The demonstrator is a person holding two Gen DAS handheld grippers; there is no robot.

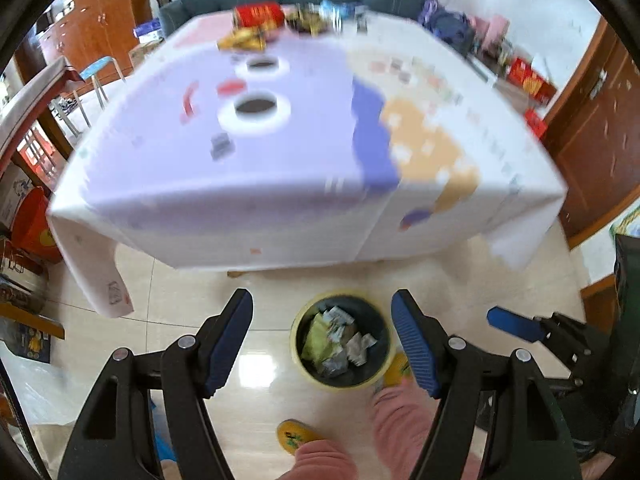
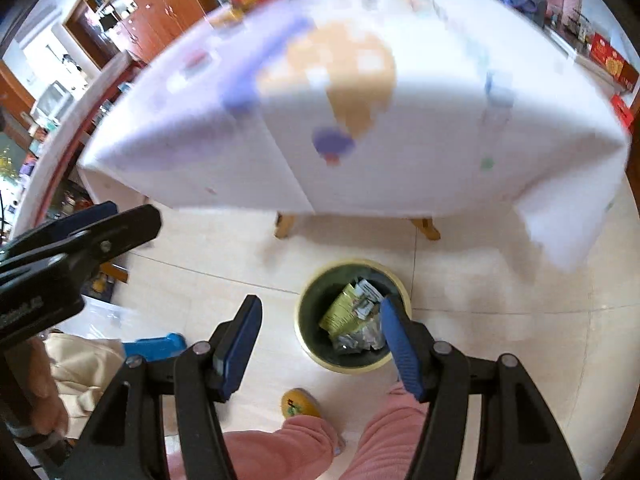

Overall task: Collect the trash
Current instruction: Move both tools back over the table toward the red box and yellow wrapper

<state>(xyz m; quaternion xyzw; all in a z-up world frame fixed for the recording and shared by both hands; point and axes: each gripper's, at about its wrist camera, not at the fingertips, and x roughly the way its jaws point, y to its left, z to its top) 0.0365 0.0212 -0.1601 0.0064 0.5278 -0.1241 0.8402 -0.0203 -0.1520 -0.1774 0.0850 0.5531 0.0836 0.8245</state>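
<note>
Both the left gripper and right gripper gape empty above the round yellow-rimmed bin. Crinkly foil wrappers on the desk look light and slippery; pinch a crumpled fold.

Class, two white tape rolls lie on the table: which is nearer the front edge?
The larger-looking roll, nearer the front edge; the other roll lies beyond it, towards the clutter.

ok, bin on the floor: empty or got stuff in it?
Got stuff in it. The bin stands upright on the floor with crumpled wrappers piled inside, well below the rim; both views show them.
</note>
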